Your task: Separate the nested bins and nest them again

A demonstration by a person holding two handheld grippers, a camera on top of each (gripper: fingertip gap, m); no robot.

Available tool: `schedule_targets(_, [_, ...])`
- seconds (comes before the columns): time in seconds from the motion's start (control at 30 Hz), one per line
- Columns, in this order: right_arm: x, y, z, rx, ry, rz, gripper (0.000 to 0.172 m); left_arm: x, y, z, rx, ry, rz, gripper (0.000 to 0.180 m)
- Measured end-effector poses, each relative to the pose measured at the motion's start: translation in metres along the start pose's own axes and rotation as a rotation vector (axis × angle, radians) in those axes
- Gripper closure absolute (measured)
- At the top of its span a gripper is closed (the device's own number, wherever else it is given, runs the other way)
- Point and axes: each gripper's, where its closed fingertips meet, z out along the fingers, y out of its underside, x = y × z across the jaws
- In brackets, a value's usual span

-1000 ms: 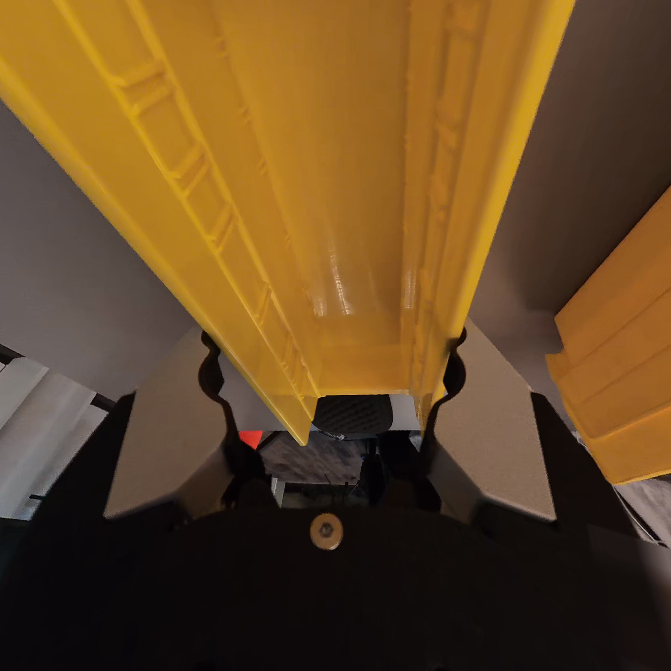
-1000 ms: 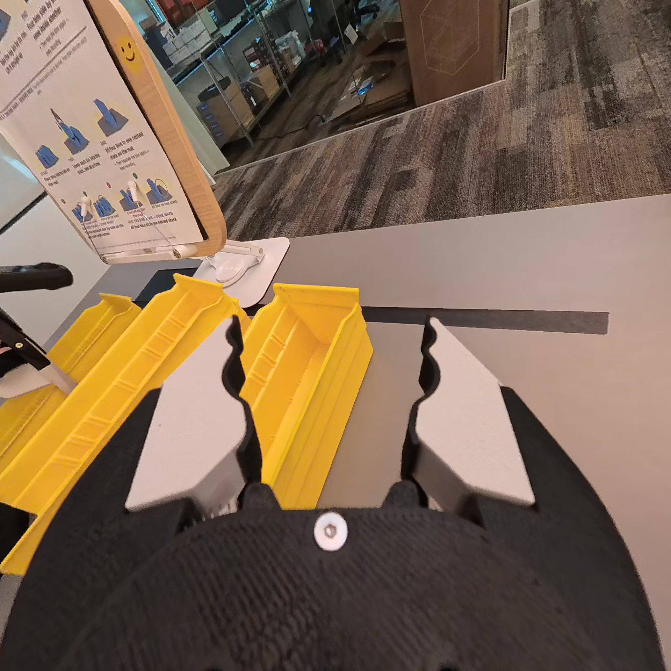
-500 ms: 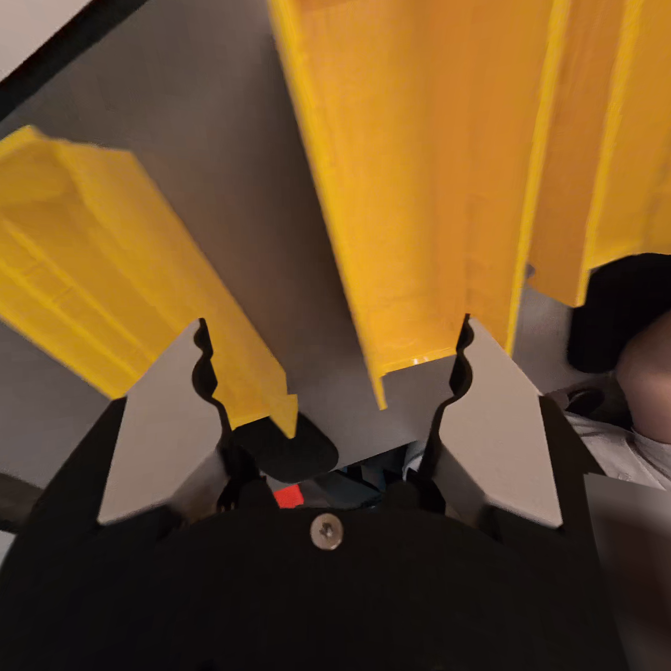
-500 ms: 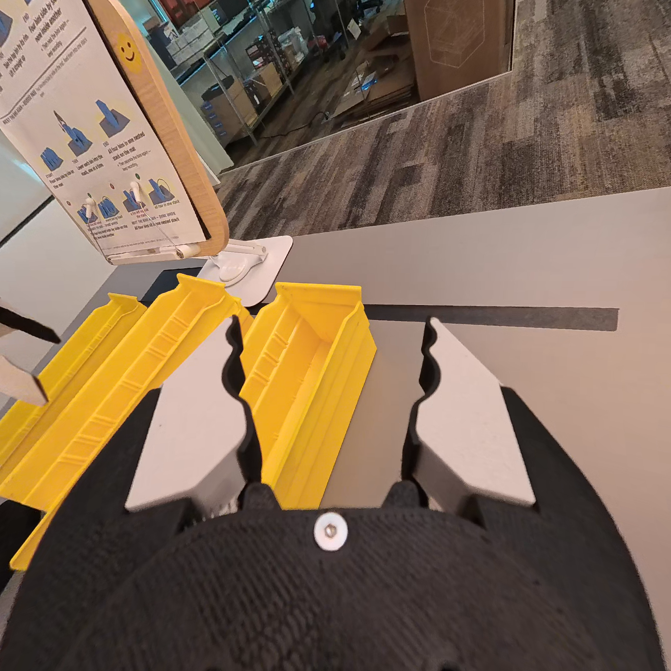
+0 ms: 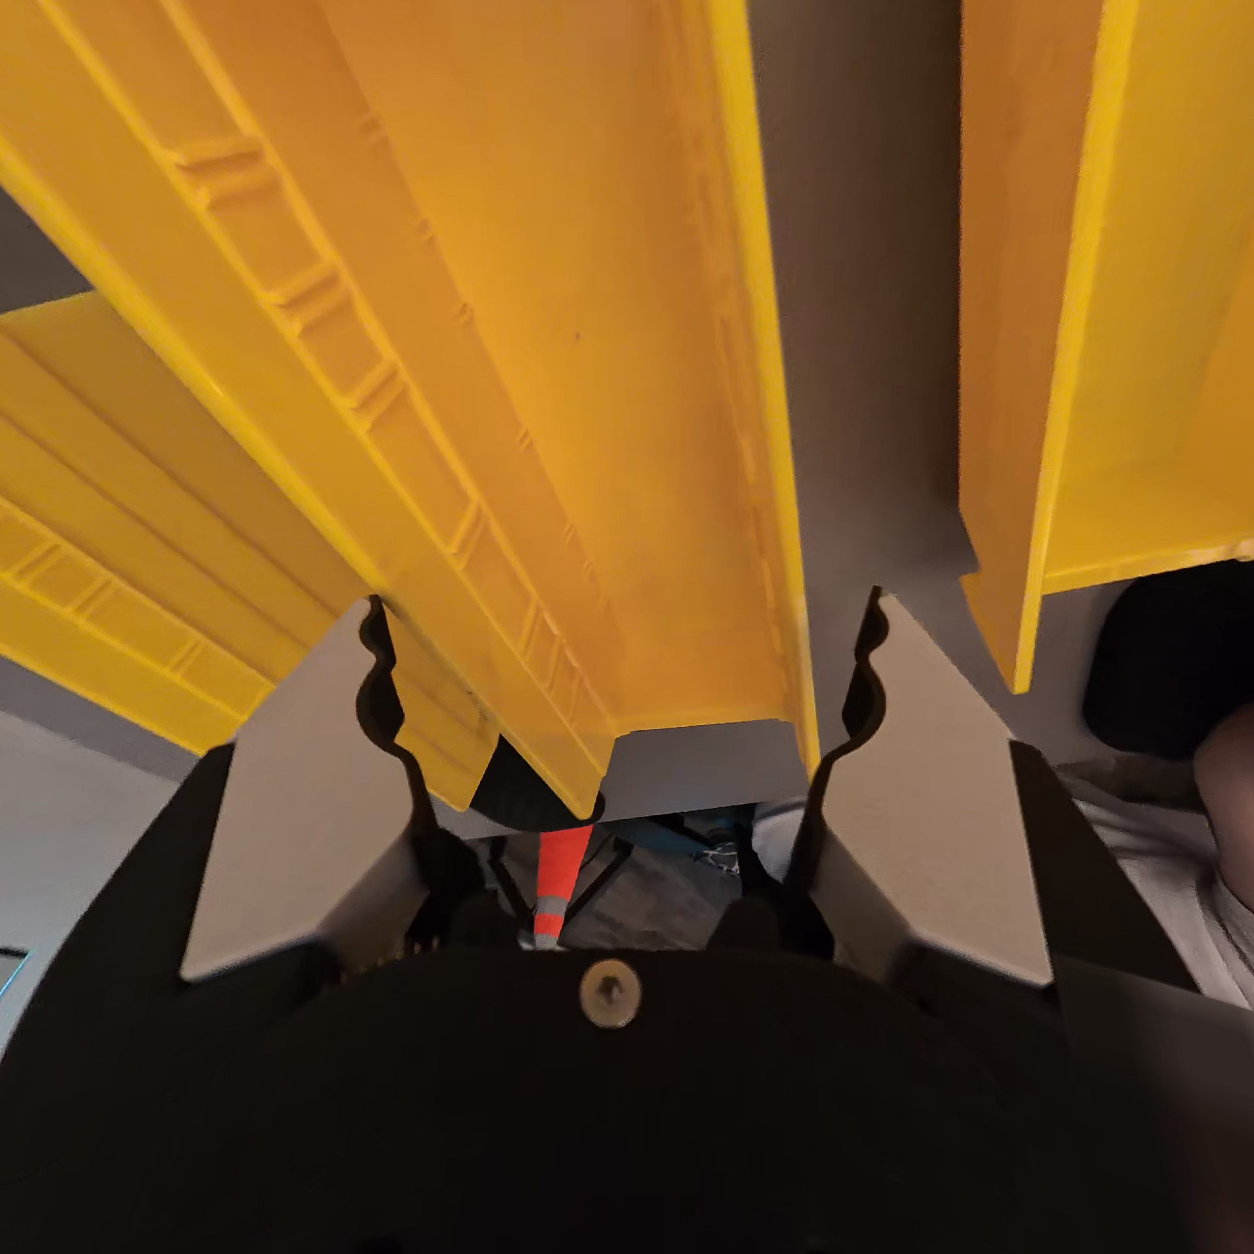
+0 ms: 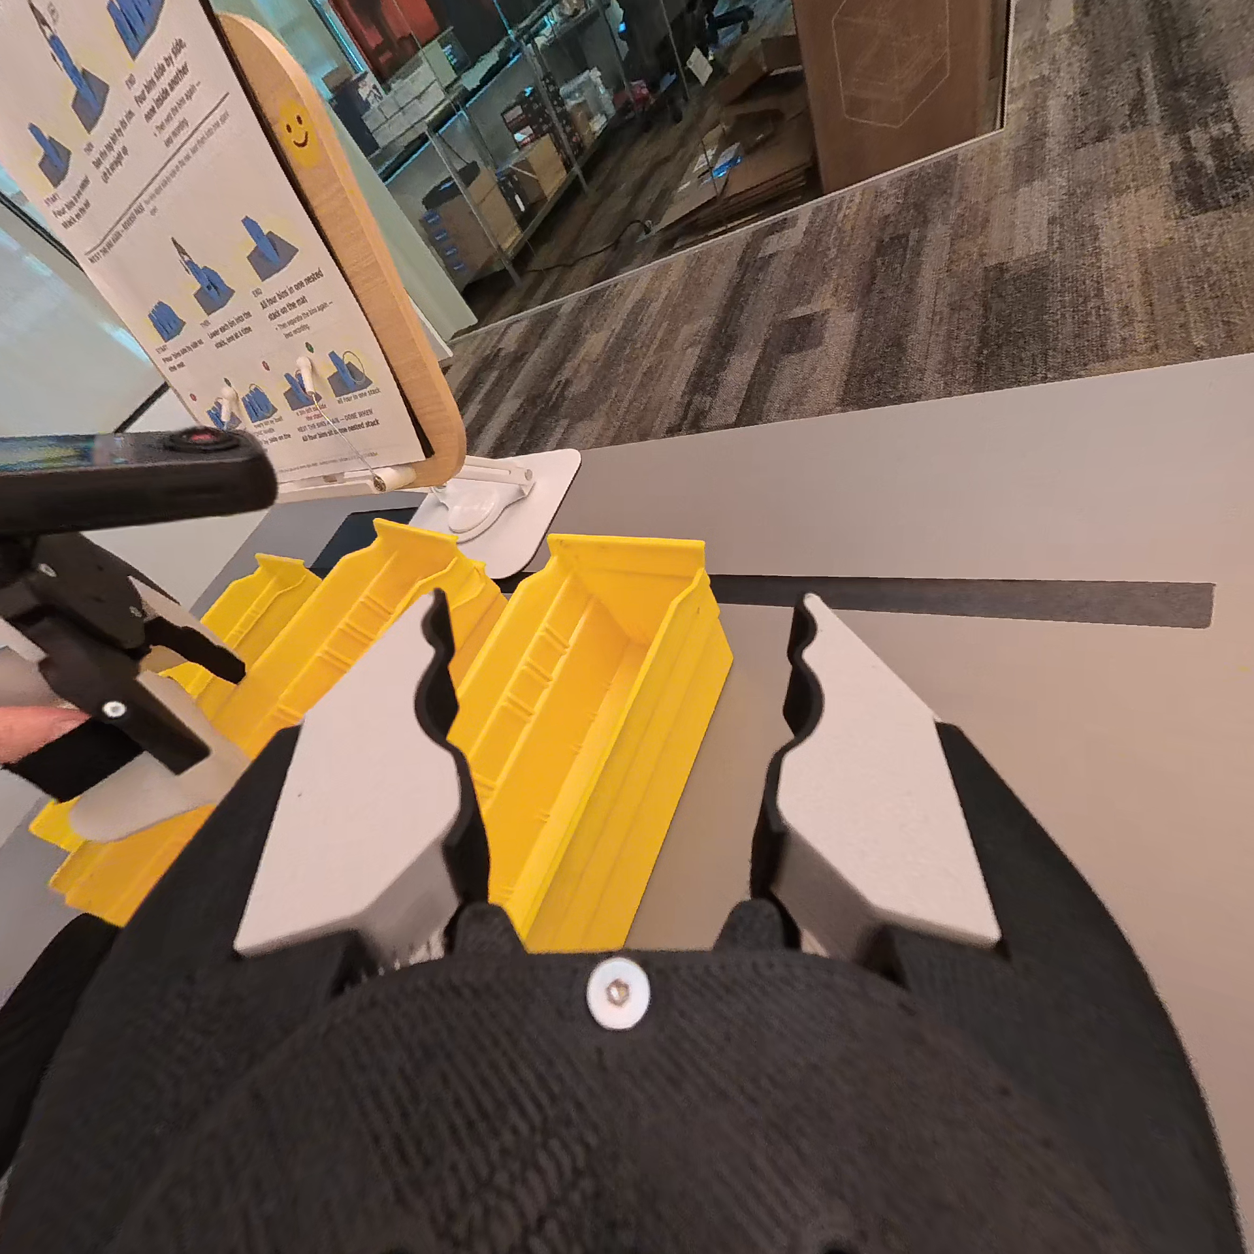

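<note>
Grey tabletop (image 6: 950,488) carries three yellow bins side by side, open tops up, with patterned carpet and storage shelves beyond it and a propped instruction card (image 6: 224,237) at about ten o'clock in the right wrist view. Of the three, the right bin (image 6: 611,712) lies just ahead of the right claw (image 6: 621,604), the middle bin (image 6: 353,631) at ten o'clock of it, and the far-left bin (image 6: 264,590) beyond that. Each is a long, narrow trough of glossy moulded plastic with ribbed, stepped walls and a flared lip. They look light and stiff but slick, so a long side wall or the lip is probably the surest hold. Both claws stand spread and empty; the left claw (image 5: 624,600) straddles the near end of the middle bin (image 5: 543,339) without pressing on it.
</note>
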Motion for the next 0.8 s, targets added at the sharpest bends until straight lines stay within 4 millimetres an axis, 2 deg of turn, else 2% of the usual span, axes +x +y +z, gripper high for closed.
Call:
schedule_targets(0.07, [0.001,-0.001,-0.001,0.004,-0.005,0.006,0.072,-0.007,0.001,0.001,-0.016,-0.048,0.001,0.059])
schedule_targets(0.67, [0.000,-0.001,-0.001,0.005,-0.015,0.010,0.072,-0.007,0.004,-0.006,-0.051,-0.036,-0.017,0.077])
schedule_targets(0.73, [0.000,-0.001,-0.001,0.006,-0.015,0.011,0.072,0.028,-0.003,-0.018,0.011,0.183,-0.007,0.163])
schedule_targets(0.77, [0.000,-0.002,-0.001,0.007,-0.016,0.011,0.073,0.011,-0.006,-0.024,0.038,0.070,0.005,0.174])
schedule_targets(0.8, [0.000,-0.001,-0.001,0.007,-0.016,0.012,0.073,0.001,-0.009,-0.030,0.062,0.000,0.020,0.176])
